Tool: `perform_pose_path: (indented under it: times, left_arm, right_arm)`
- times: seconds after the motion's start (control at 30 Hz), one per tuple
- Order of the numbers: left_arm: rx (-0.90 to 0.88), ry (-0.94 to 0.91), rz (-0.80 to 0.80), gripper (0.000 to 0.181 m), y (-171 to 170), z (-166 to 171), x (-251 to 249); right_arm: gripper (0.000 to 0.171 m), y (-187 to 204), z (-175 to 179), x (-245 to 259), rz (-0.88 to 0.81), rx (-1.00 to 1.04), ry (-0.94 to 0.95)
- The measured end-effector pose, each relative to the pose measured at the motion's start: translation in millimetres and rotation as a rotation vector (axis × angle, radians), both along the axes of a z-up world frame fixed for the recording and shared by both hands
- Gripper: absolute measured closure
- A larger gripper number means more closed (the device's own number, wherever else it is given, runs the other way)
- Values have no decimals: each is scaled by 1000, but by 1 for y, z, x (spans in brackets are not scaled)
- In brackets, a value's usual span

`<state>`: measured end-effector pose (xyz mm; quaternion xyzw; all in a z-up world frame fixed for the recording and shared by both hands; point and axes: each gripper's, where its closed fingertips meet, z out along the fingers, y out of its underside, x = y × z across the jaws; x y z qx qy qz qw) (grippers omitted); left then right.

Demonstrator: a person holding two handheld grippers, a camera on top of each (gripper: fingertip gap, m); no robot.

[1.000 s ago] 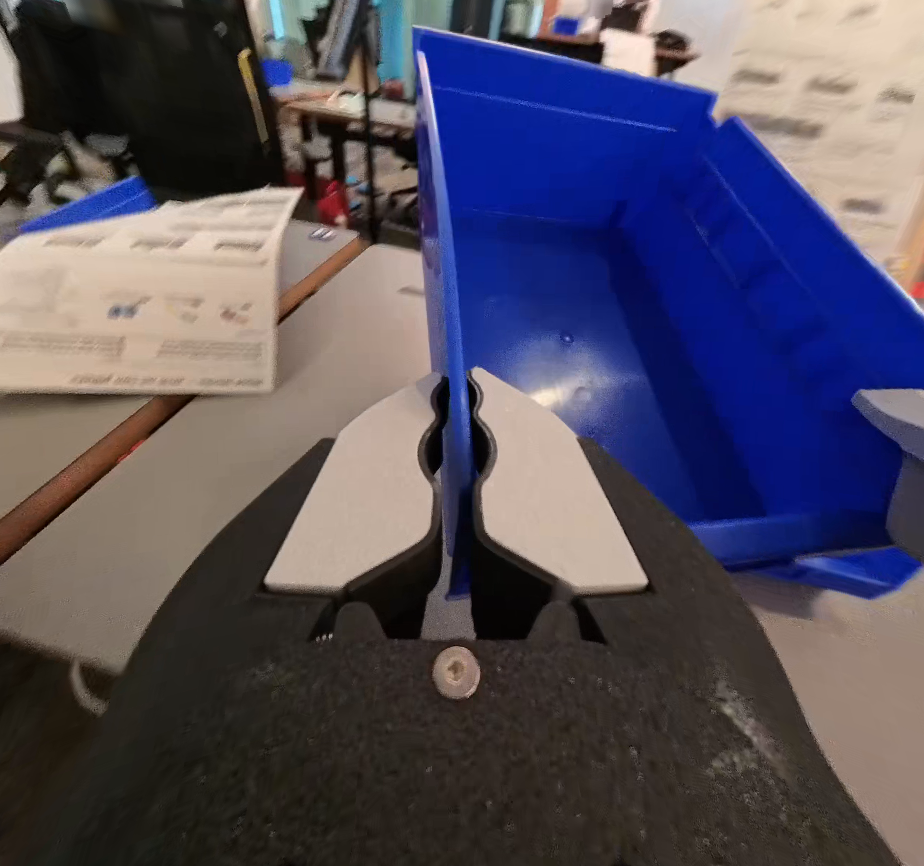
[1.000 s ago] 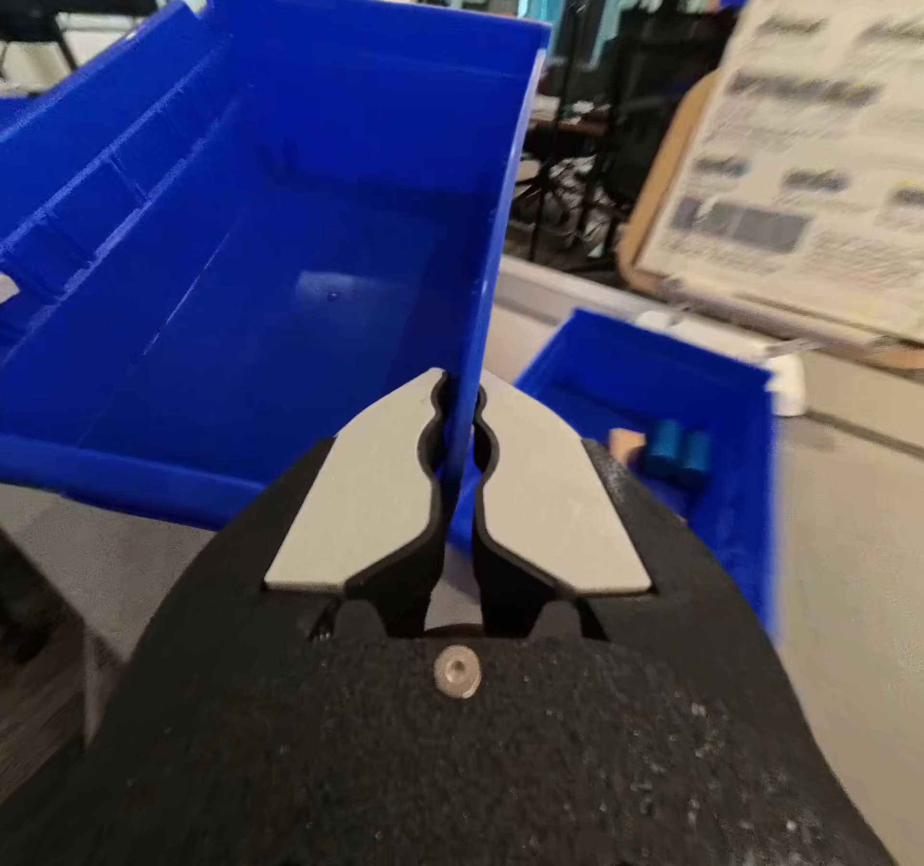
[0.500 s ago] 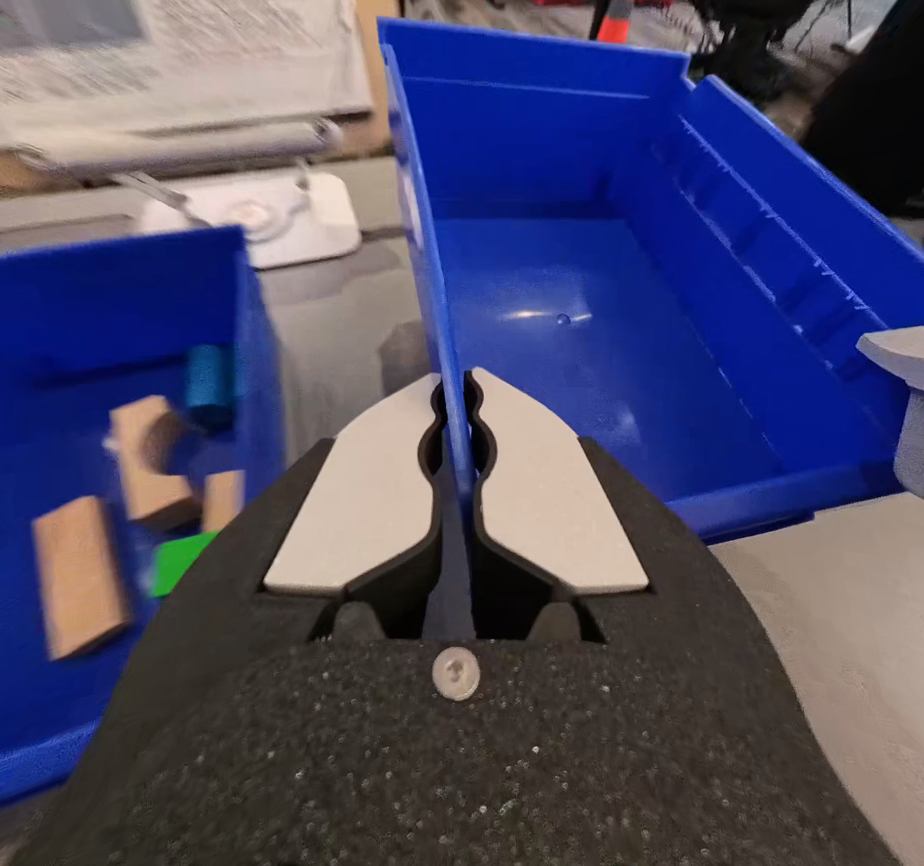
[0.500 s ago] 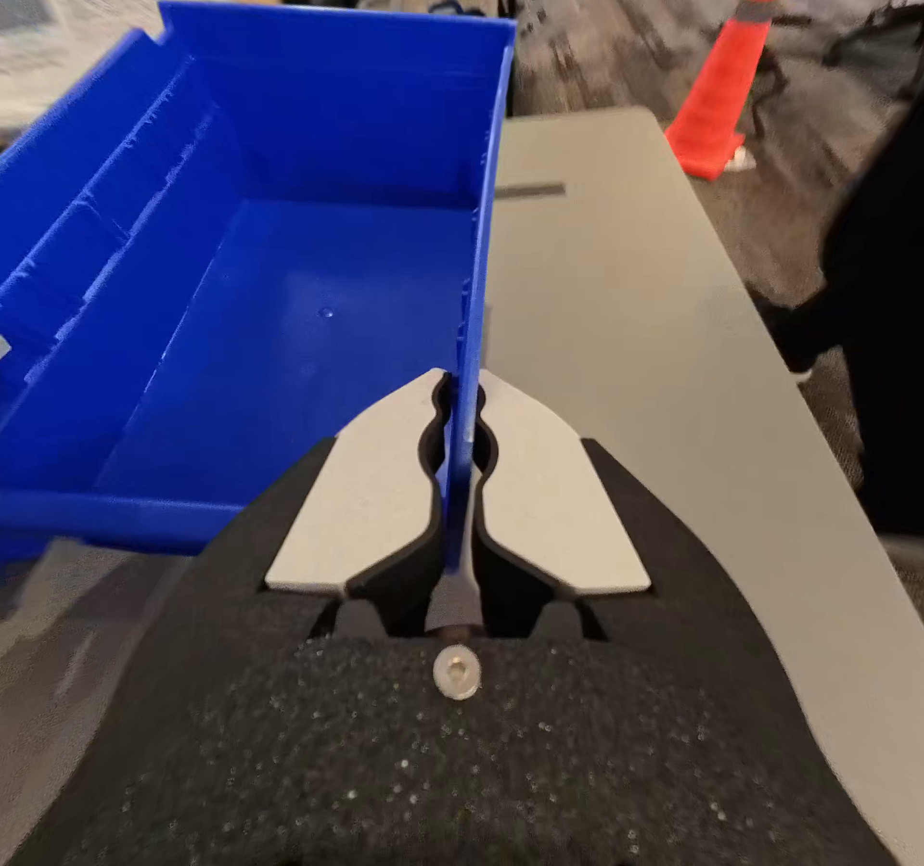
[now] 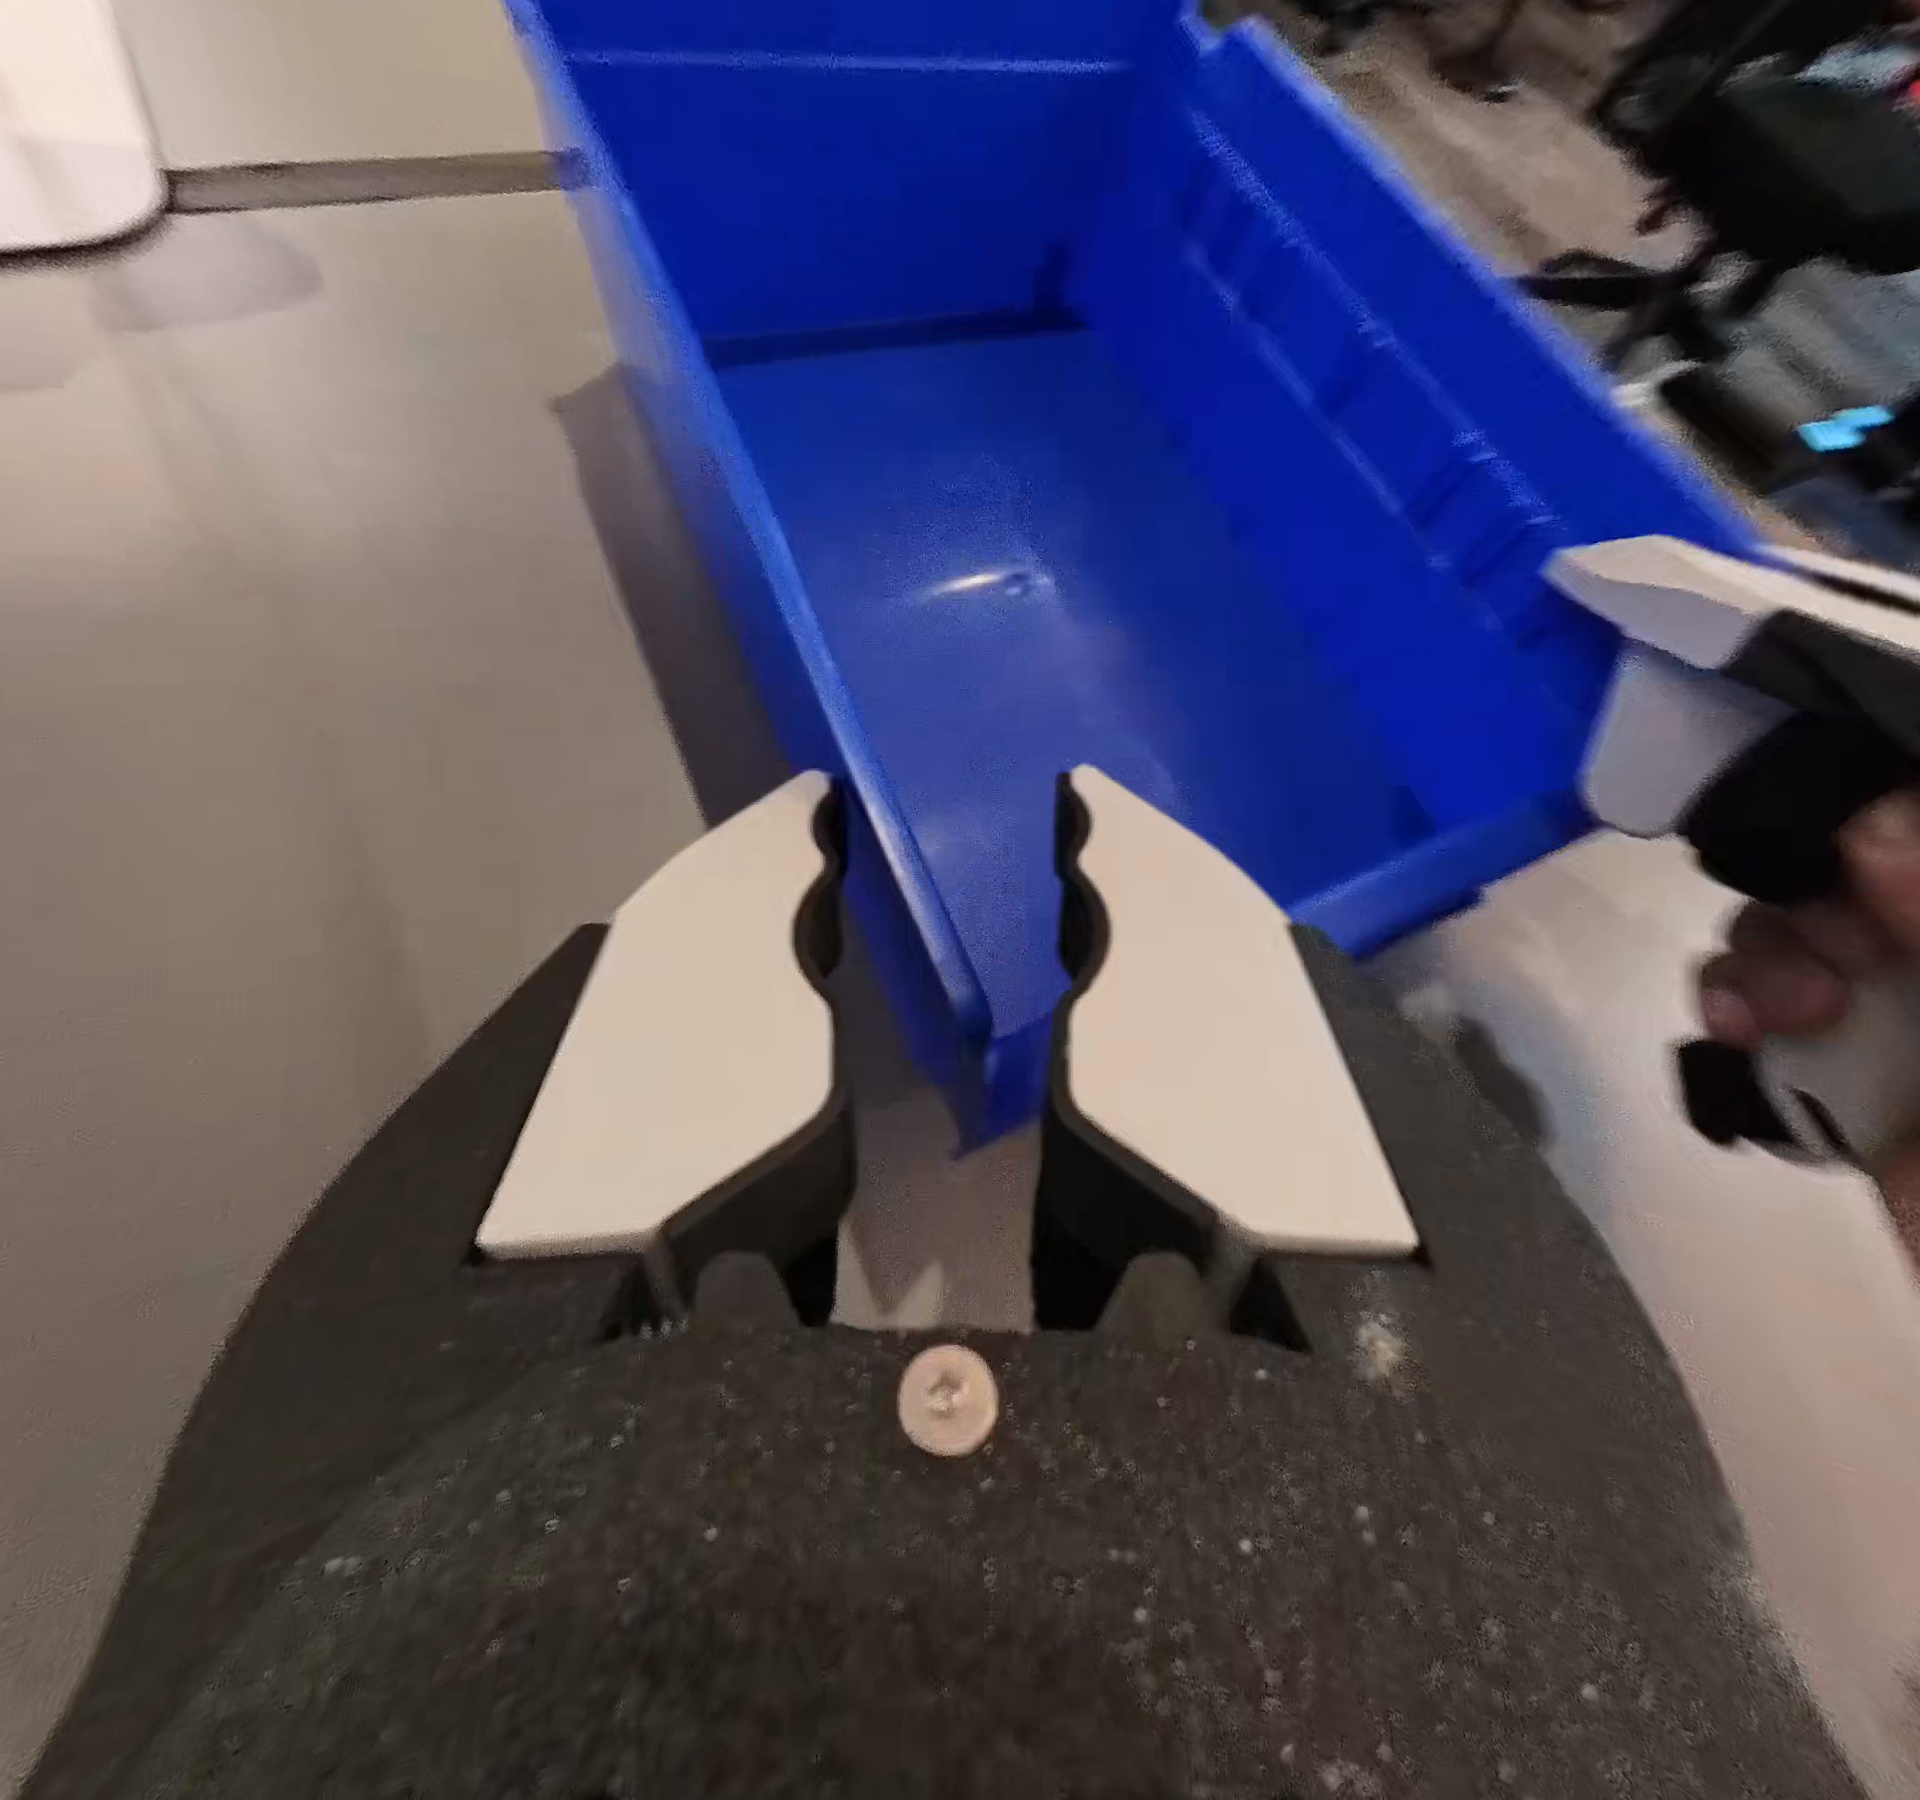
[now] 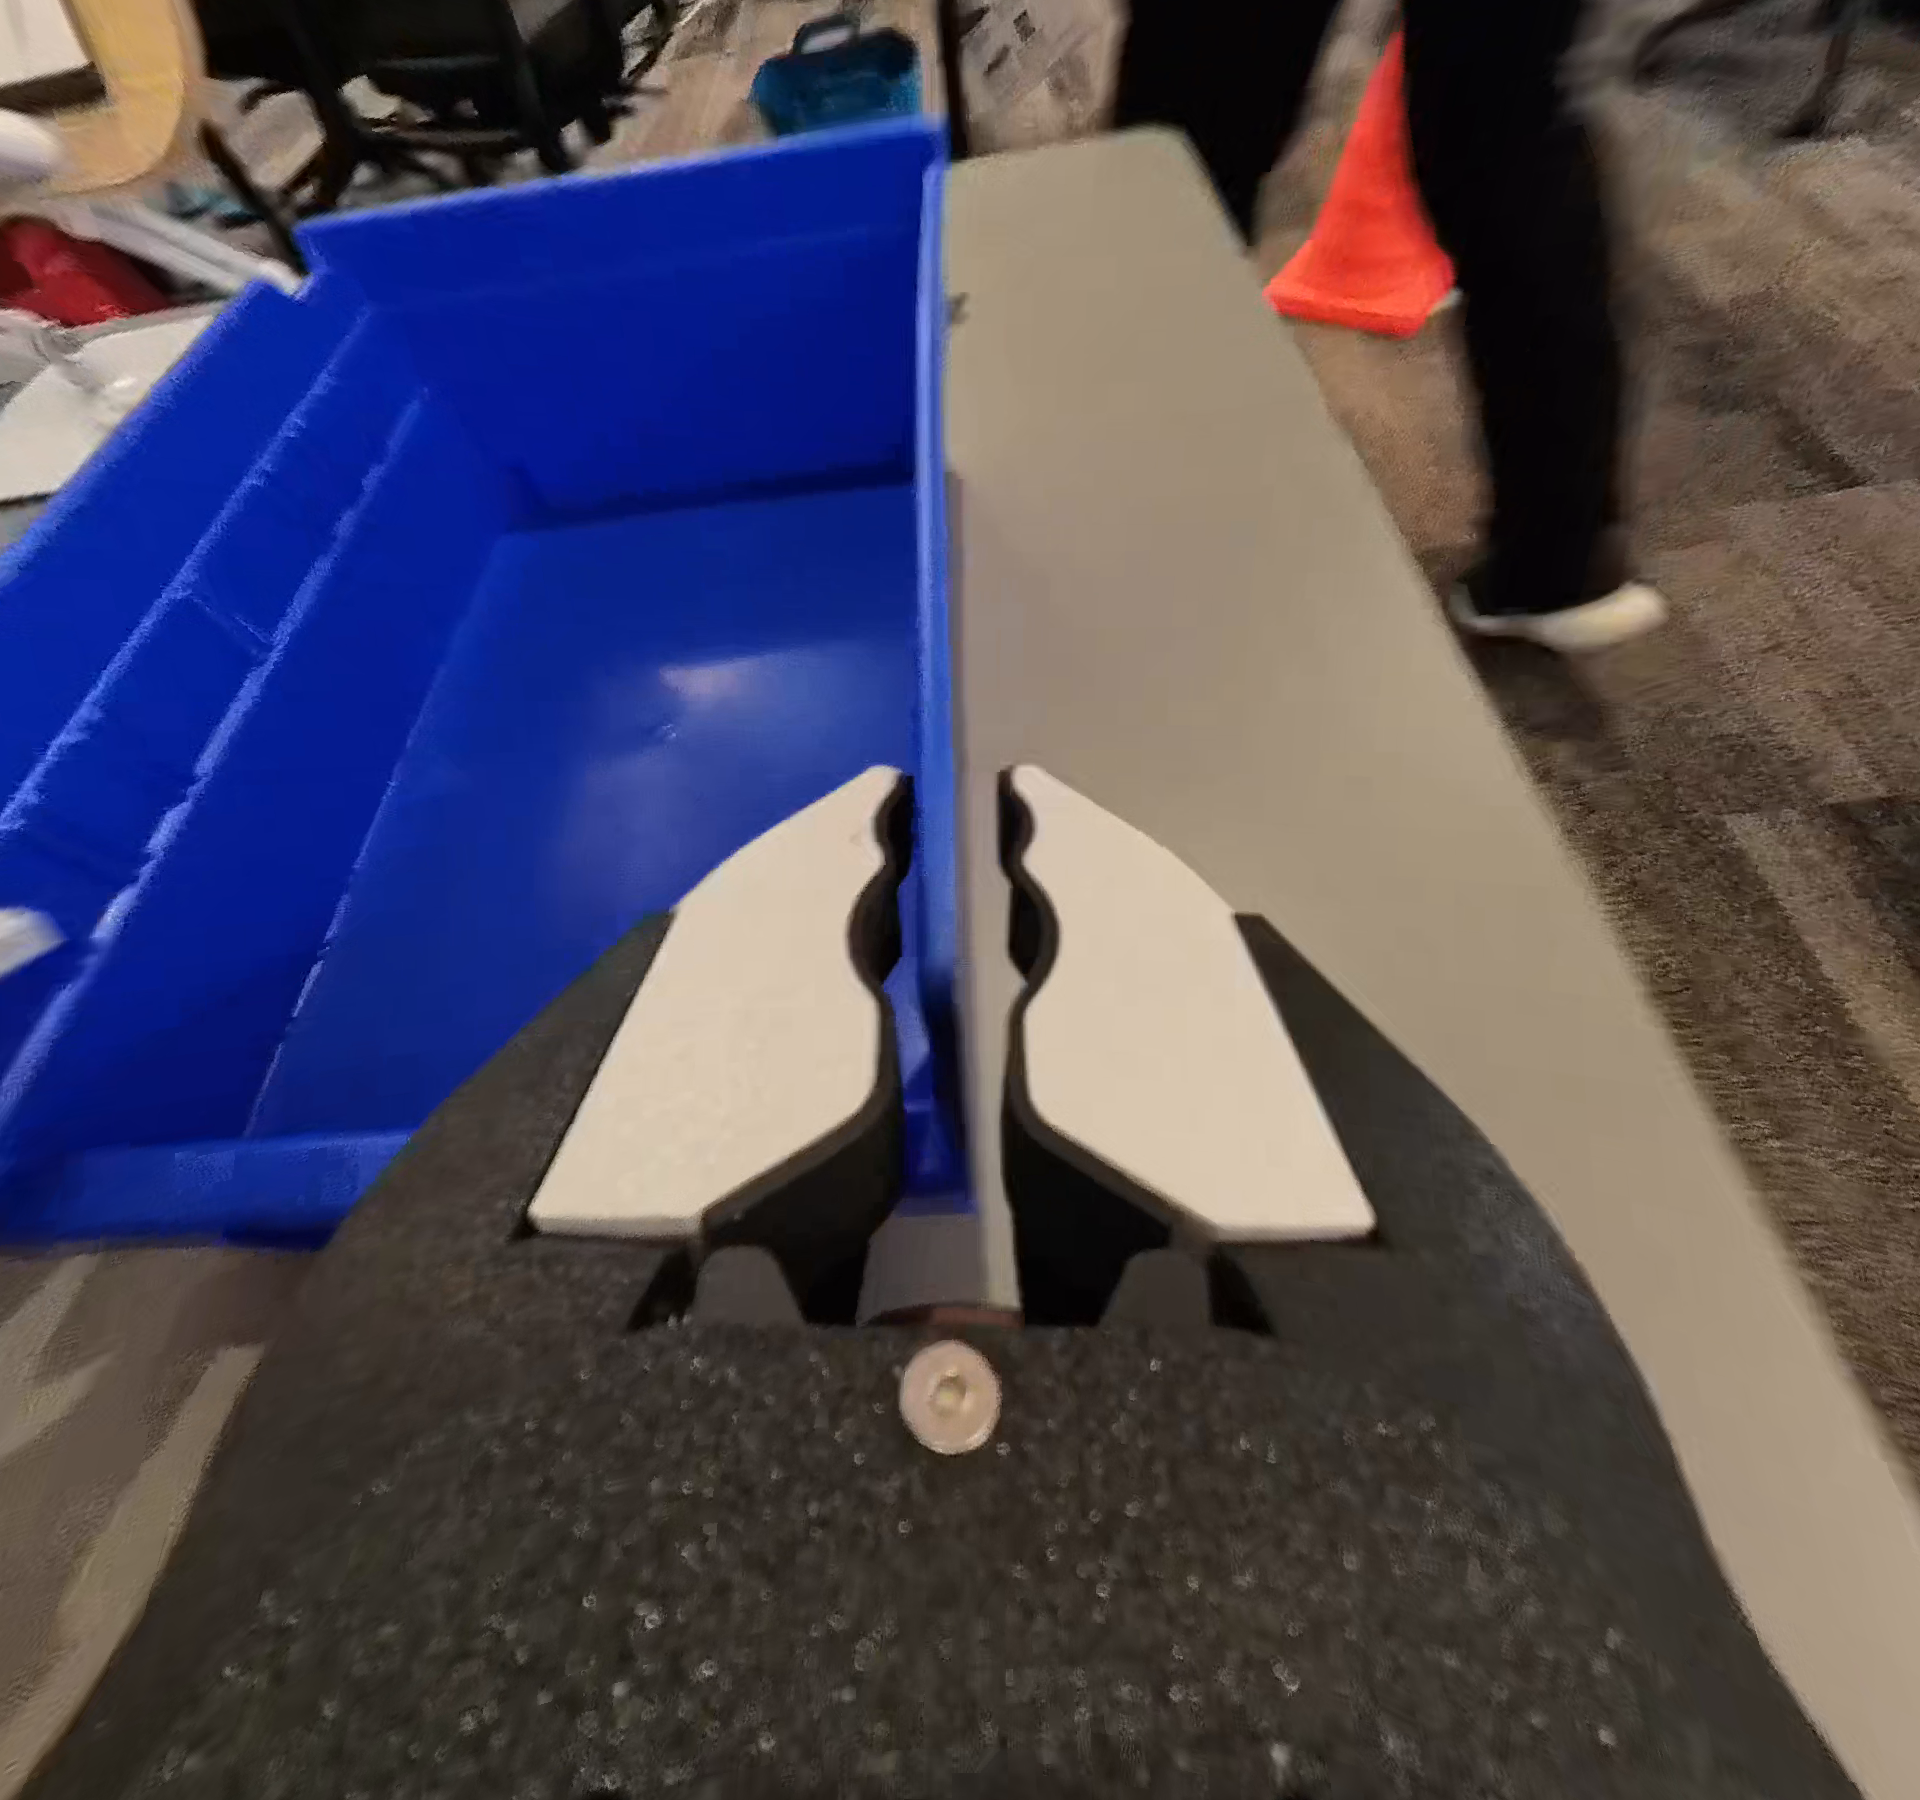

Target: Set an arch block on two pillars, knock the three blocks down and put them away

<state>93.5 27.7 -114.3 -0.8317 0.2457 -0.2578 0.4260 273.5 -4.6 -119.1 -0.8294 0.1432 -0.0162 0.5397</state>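
Note:
A large empty blue bin [image 5: 883,192] rests on the grey table [image 5: 312,711]. My left gripper [image 5: 945,779] is open and straddles the near end of the bin's left wall, with clear gaps beside the wall. My right gripper [image 6: 954,774] is open a little and straddles the bin's [image 6: 623,327] right wall, with table showing between the wall and the right pad. The right gripper also shows in the left wrist view [image 5: 1590,670], at the bin's right wall, held by a hand [image 5: 1818,940]. No blocks are in view.
A white object [image 5: 62,140] sits on the table at the far left. The table's [image 6: 1195,607] right edge runs close beside the bin. Beyond it on the carpet are an orange cone [image 6: 1361,223] and a person's legs [image 6: 1507,296].
Both grippers were shut on the bin's side walls and carried it round to the right, away from the smaller bin of blocks. Both have now opened and let go of the walls.

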Motion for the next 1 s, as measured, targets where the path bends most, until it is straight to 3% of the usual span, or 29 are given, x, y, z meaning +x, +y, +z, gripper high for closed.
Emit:
perform_pose_path:
  times: [0.07, 0.17, 0.27, 0.37, 0.43, 0.53, 0.67, 0.7, 0.73, 0.77, 0.8, 0.87, 0.93, 1.0]
  left_arm:
    - [-1, -97, -64, 130, -11, 32, -12]
    - [82, -133, -130, 122, -20, 86, -58]
    - [187, -68, -78, 120, -6, 121, -140]
    - [235, 61, 76, 117, 26, 116, -245]
    - [225, 159, 192, 115, 46, 94, -314]
    - [130, 171, 276, 113, 59, 46, -378]
    - [30, 118, 260, 117, 67, -12, -392]
    - [7, 127, 243, 122, 68, -23, -391]
    - [-14, 83, 222, 120, 68, -27, -386]
    - [-38, 23, 219, 139, 66, -25, -382]
    - [-45, 20, 243, 159, 67, -24, -386]
    - [2, 154, 283, 174, 70, -21, -398]
    - [30, 196, 324, 178, 73, -12, -414]
    - [37, 163, 363, 178, 80, -3, -441]
  right_arm:
    - [140, -12, 26, 11, -52, 50, -91]
    - [132, -24, 91, 3, -54, 215, -166]
    - [127, -24, 153, -49, 56, 363, -179]
    - [115, -9, 184, -139, 248, 406, -201]
    - [110, 8, 174, -211, 404, 353, -178]
    - [99, 29, 115, -318, 602, 176, -96]
    - [100, 44, 20, -382, 536, -56, -4]
    - [104, 47, 2, -383, 478, -91, 20]
    - [120, 49, -11, -387, 452, -109, 47]
    - [150, 49, -20, -398, 487, -112, 65]
    - [153, 52, -22, -396, 452, -101, 32]
    - [158, 55, -19, -399, 406, -124, -86]
    - [163, 59, -11, -410, 345, -115, -168]
    - [163, 69, 1, -435, 352, -41, -127]
